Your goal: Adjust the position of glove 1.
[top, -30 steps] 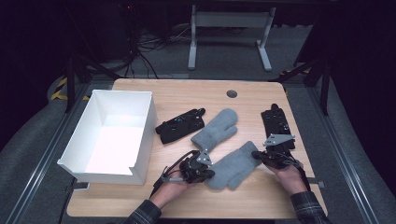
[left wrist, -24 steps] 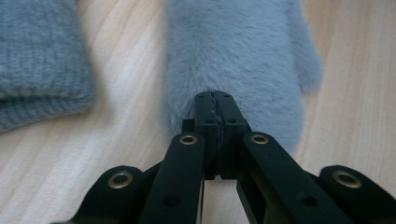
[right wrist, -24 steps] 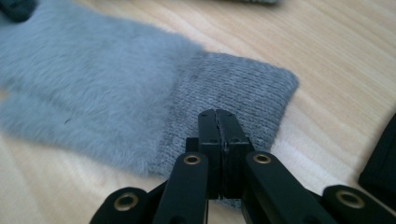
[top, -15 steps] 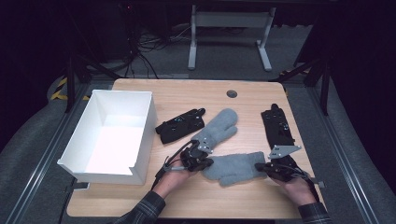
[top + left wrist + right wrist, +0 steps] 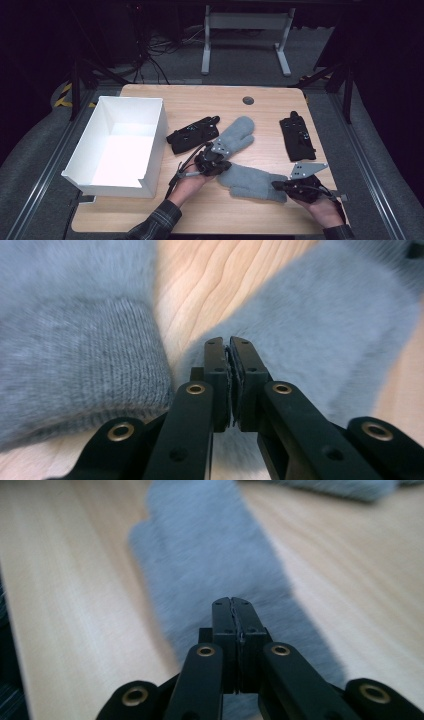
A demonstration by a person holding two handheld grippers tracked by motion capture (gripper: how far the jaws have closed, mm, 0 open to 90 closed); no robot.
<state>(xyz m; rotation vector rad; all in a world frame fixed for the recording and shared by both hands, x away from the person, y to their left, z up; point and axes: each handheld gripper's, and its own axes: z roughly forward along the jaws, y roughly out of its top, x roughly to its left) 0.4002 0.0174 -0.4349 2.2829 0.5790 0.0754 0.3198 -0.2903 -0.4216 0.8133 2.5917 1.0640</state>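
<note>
Both claws were clamped shut on the near grey mitten (image 5: 255, 181), left claw (image 5: 216, 161) at its 9 o'clock end, right claw (image 5: 280, 186) at 3 o'clock, probably stretching it flat on the table (image 5: 200, 100).

A wooden table (image 5: 150, 212) bears a white box (image 5: 100, 175), two grey mittens (image 5: 252, 180) and two black gloves (image 5: 192, 134).

White open-top box (image 5: 117, 150) sits on the left part of the wooden table (image 5: 200, 102), hanging a bit over its left edge. Black glove (image 5: 192, 134) lies just right of the box; second black glove (image 5: 297, 137) near the right edge. Round dark grommet (image 5: 248, 100) near the far edge. Grey stand base (image 5: 245, 40) on the floor beyond.
</note>
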